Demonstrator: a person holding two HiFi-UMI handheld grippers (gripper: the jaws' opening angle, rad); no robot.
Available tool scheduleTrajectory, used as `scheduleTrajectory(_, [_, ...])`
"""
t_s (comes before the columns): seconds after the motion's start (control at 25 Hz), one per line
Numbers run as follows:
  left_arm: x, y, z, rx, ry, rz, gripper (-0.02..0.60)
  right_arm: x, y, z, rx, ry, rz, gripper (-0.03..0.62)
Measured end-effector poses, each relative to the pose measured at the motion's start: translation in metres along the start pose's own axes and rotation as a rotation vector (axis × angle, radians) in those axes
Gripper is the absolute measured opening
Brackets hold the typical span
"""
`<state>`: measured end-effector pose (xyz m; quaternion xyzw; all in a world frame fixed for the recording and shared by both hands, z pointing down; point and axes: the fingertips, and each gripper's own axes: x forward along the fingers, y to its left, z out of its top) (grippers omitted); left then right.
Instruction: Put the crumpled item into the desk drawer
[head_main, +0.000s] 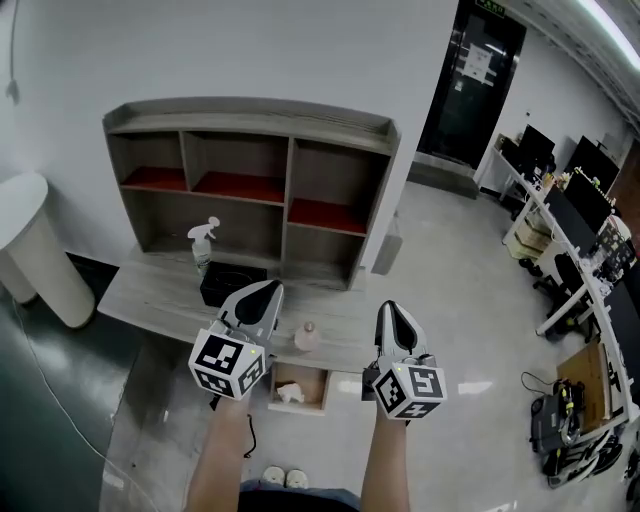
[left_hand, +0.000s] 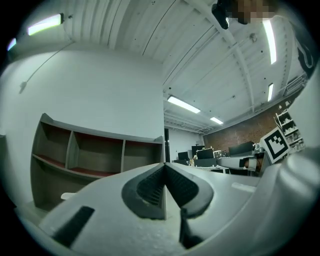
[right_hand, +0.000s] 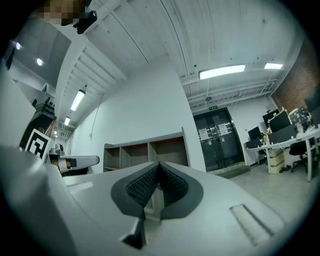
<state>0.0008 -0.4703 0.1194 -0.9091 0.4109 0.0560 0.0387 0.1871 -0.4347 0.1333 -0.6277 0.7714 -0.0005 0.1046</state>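
In the head view a white crumpled item (head_main: 291, 394) lies inside the open desk drawer (head_main: 322, 391), which sticks out from the front edge of the grey desk (head_main: 135, 290). My left gripper (head_main: 268, 291) is held up above the desk, left of the drawer, with its jaws shut and nothing in them. My right gripper (head_main: 392, 308) is held up to the right of the drawer, also shut and empty. Both point up and away toward the shelf unit. In the left gripper view the left gripper (left_hand: 164, 165) has its pads pressed together, as does the right gripper (right_hand: 159, 164) in its own view.
A wooden shelf unit (head_main: 250, 180) stands at the back of the desk. On the desk are a spray bottle (head_main: 204, 243), a black box (head_main: 232, 283) and a small pink bottle (head_main: 308, 337). A white round stand (head_main: 30, 240) is at left, office desks (head_main: 560, 230) at right.
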Motion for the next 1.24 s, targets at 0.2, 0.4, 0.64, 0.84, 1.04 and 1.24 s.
scheduleTrajectory(0.2, [-0.007, -0.004, 0.000, 0.017, 0.005, 0.000, 0.003, -0.008, 0.006, 0.006, -0.010, -0.013, 0.010, 0.009])
scheduleTrajectory(0.4, [-0.012, -0.003, -0.004, 0.018, 0.007, 0.004, 0.003, -0.011, 0.010, 0.006, -0.006, -0.023, 0.016, 0.009])
scheduleTrajectory(0.64, [-0.013, -0.005, -0.005, 0.017, 0.012, -0.001, 0.003, -0.012, 0.009, 0.005, 0.007, -0.023, 0.017, 0.009])
scheduleTrajectory(0.84, [-0.011, -0.003, -0.009, 0.007, 0.019, 0.000, 0.003, -0.009, 0.010, 0.000, 0.007, -0.006, 0.026, 0.009])
scheduleTrajectory(1.04, [-0.004, -0.005, -0.018, -0.003, 0.034, -0.009, 0.003, -0.005, 0.008, -0.004, 0.007, 0.009, 0.034, 0.009])
scheduleTrajectory(1.24, [0.000, -0.002, -0.020, -0.006, 0.035, -0.016, 0.003, 0.001, 0.009, -0.005, 0.002, 0.016, 0.039, 0.009])
